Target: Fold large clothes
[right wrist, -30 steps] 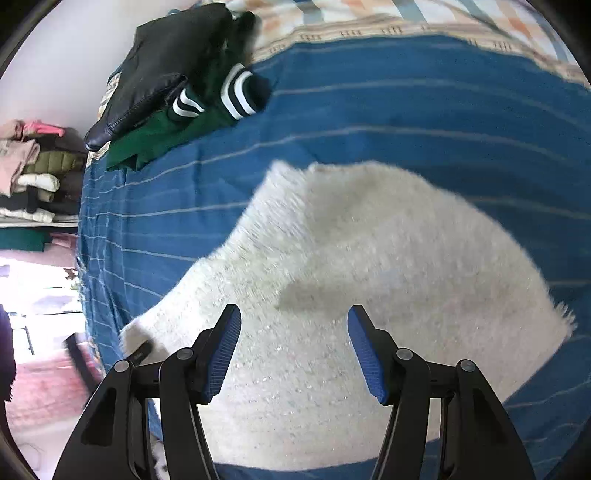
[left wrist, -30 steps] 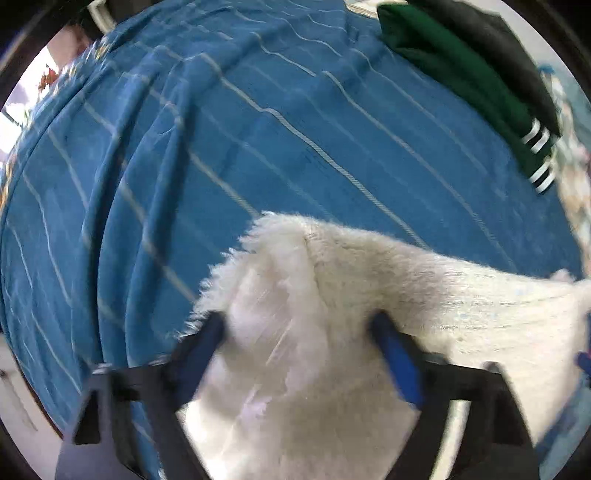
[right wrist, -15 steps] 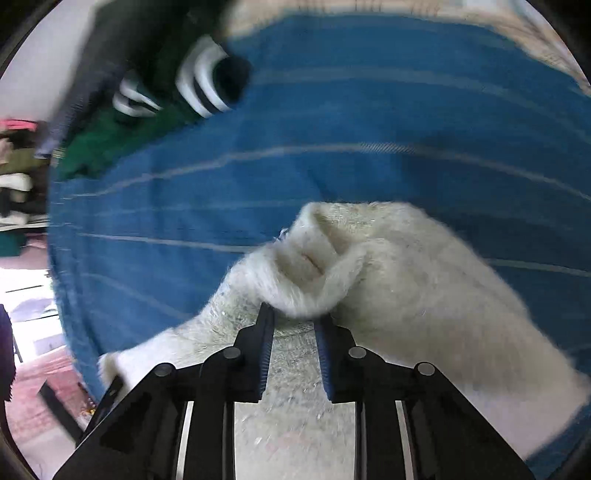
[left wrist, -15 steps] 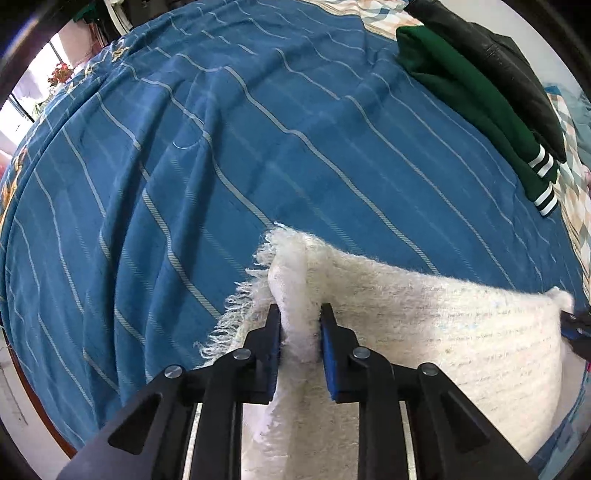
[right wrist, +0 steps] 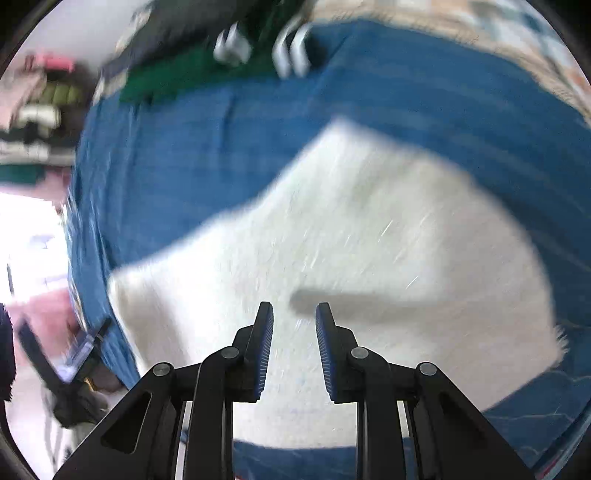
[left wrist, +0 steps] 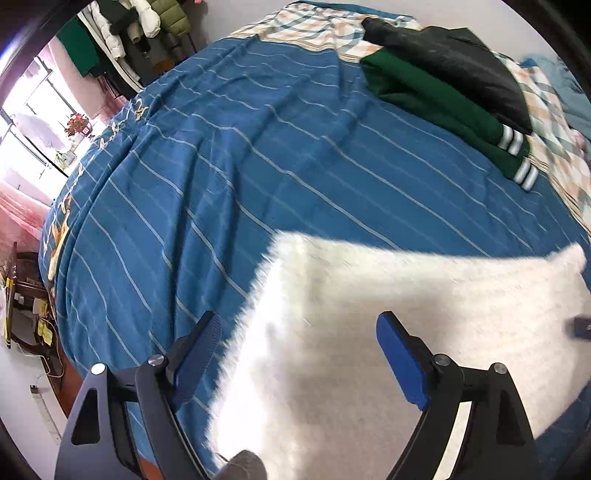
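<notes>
Spread flat on the blue striped bedspread (left wrist: 258, 166) near the bed's close edge: a fluffy white garment (left wrist: 388, 332), fringed along its left side, folded into a broad panel. Above it, the left tool (left wrist: 299, 332), its 2 blue-padded fingers (left wrist: 400, 354) set wide apart with nothing between them, the left finger over bare bedspread just beside the fringe, the right finger over the white pile. No contact with the cloth discernible from this view. Same garment (right wrist: 369, 240) in the right wrist view, heavily smeared by motion blur, filling the middle under the right tool (right wrist: 294, 321). Fingers (right wrist: 266, 343) there parted only by a narrow gap, holding nothing, with a dark shadow on the pile just ahead of the tips. At the far side of the bed, well apart from the white garment, a folded dark green garment (left wrist: 436, 99) with white-striped cuffs, and a black jacket (left wrist: 454, 62) lying on top of it. Beyond them, a checked sheet (left wrist: 314, 26) at the head of the bed. At far left in the left wrist view, hanging coats (left wrist: 147, 18) and a bright window (left wrist: 29, 122).
</notes>
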The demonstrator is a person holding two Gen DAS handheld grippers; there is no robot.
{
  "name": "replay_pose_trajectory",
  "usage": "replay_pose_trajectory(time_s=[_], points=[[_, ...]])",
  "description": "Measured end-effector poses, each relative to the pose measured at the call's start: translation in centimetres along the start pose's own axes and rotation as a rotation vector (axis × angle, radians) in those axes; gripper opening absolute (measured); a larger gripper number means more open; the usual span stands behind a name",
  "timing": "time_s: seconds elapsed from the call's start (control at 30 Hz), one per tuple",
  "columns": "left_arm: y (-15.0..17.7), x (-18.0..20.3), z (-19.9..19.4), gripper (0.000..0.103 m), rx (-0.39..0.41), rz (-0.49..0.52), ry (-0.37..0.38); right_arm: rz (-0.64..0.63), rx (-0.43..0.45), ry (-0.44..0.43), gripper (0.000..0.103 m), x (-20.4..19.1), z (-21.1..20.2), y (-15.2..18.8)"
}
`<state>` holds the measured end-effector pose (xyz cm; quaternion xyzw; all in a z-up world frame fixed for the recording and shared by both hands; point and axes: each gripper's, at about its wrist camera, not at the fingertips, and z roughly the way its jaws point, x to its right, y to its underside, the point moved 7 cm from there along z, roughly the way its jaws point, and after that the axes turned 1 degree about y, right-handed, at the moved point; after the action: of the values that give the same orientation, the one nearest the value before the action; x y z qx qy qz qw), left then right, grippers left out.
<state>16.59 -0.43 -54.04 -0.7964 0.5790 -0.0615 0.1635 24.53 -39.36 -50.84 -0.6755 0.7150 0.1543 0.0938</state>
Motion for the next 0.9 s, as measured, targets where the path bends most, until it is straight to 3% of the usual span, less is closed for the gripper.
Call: replay_pose_trajectory(time_s=[0.1,0.13,0.27,0.33,0.4,0.47,0.5,0.57,0.63,0.67,0.77,0.9], points=[[2.1,1.4,1.0,0.086,-0.032,0.018,-0.012,-0.015,-0.113,0.105,0.025,0.5,6.7,0.7],[3.1,1.9,2.1,0.086,-0.065,0.023,-0.022,0.021,-0.119,0.097,0.025,0.8,7.6,0.3],[5.5,3.4,5.3,0.086,-0.151,0.039,-0.022,0.067,-0.189,0.09,0.025,0.9,8.2,-0.8],[6.0,3.8,6.4,0.098,-0.132,0.057,-0.04,0.052,-0.185,0.092,0.025,0.8,8.1,-0.9],[5.8,3.8,7.1,0.103,-0.111,0.048,-0.031,0.028,-0.154,0.072,0.026,0.6,7.4,-0.7],[5.6,3.6,7.7,0.103,-0.103,0.008,0.036,0.043,-0.062,-0.031,0.027,0.9,4.9,-0.1],[5.4,3.4,7.8,0.103,-0.085,-0.005,0.061,0.065,0.004,-0.093,0.032,1.6,3.1,0.5],[5.0,3.5,8.1,0.103,-0.049,0.001,0.087,0.133,0.14,-0.158,0.049,4.2,-0.8,2.8],[4.5,3.8,8.2,0.103,-0.03,0.01,0.093,0.227,0.228,-0.17,0.075,8.0,-3.3,5.7],[4.4,3.9,8.2,0.103,-0.042,0.012,0.088,0.297,0.261,-0.182,0.08,10.5,-4.2,7.5],[3.9,4.3,7.1,0.103,-0.094,0.002,0.04,0.452,0.308,-0.191,0.082,16.0,-3.7,11.6],[2.6,7.3,2.3,0.103,-0.046,-0.005,0.084,0.636,0.348,-0.42,0.082,21.0,0.7,12.5]])
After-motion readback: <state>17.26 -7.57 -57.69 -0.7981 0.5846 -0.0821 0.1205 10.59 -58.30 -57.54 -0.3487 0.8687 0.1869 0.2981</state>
